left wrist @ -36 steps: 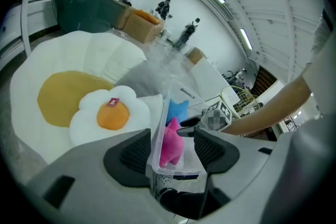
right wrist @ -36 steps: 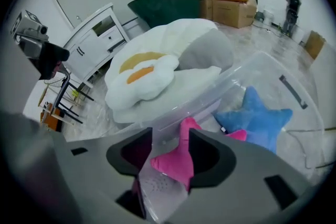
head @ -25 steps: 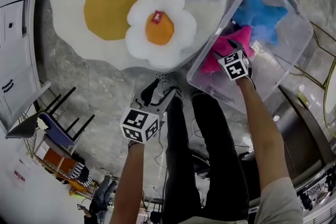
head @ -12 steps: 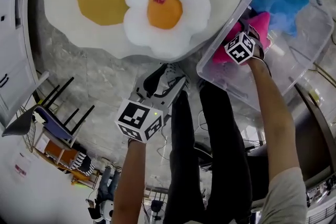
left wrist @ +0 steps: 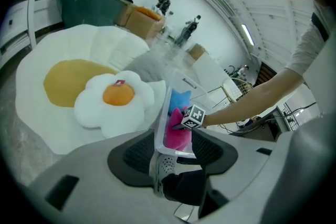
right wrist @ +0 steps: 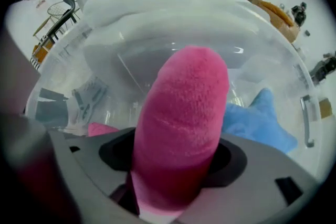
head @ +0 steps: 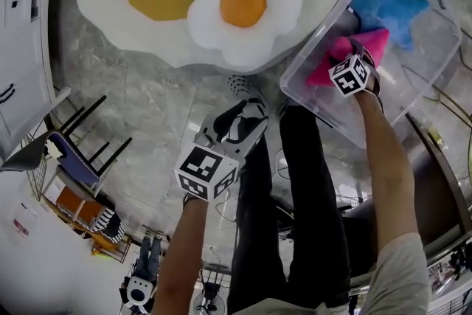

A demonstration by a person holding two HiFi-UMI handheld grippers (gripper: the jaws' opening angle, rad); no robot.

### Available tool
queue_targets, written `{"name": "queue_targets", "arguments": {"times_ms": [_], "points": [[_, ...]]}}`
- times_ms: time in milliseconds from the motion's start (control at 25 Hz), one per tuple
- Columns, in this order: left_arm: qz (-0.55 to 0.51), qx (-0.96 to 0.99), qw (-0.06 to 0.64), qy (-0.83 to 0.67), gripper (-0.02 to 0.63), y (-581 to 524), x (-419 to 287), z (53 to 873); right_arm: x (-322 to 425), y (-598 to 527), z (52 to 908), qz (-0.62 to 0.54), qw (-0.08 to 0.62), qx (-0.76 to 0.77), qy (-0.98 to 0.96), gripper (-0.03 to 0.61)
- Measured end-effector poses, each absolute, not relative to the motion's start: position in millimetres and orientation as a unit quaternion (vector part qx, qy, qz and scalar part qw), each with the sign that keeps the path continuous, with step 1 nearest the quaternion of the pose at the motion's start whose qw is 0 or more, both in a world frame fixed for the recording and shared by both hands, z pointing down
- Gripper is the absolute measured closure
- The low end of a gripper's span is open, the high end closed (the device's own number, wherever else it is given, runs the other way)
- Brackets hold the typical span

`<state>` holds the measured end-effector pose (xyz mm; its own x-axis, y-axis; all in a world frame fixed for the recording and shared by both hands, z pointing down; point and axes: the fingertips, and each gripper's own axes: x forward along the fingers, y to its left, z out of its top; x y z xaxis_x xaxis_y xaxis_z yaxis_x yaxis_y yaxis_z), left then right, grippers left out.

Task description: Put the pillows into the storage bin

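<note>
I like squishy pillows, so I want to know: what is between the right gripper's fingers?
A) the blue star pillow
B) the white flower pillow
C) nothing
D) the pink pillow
D: in the right gripper view the pink pillow fills the gap between the fingers of the right gripper, which have just been closing on it.

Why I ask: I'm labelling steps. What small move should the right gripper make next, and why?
Probably open its jaws. The right gripper, whose jaws have just been closing, pinches the pink pillow, which is already inside the clear storage bin beside the blue pillow. Letting go there should leave it stowed.
</note>
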<state>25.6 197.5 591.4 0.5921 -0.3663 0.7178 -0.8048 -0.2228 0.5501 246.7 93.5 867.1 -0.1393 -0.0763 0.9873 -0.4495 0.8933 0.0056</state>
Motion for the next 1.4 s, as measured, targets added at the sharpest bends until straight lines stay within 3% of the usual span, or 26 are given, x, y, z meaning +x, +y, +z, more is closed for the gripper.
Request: {"name": "queue_targets", "arguments": {"times_ms": [720, 1200, 1400], "points": [[0.241, 0.804, 0.432, -0.328, 0.39, 166.6, 82.6, 493.9, 243.2, 87.6, 604.1, 0.234, 0.436, 0.368, -0.787, 0.261], [0.283, 0.852, 0.379, -0.225, 0.271, 148.8, 38.9, 476.8, 149.9, 71.9, 468.8, 0.289, 0.343, 0.412, -0.793, 0.255], [0.281, 0.867, 0.359, -0.202, 0.261, 131.7, 9.4, 471.6, 82.1, 60.6, 451.5, 0.306, 0.307, 0.4, -0.808, 0.252]]}}
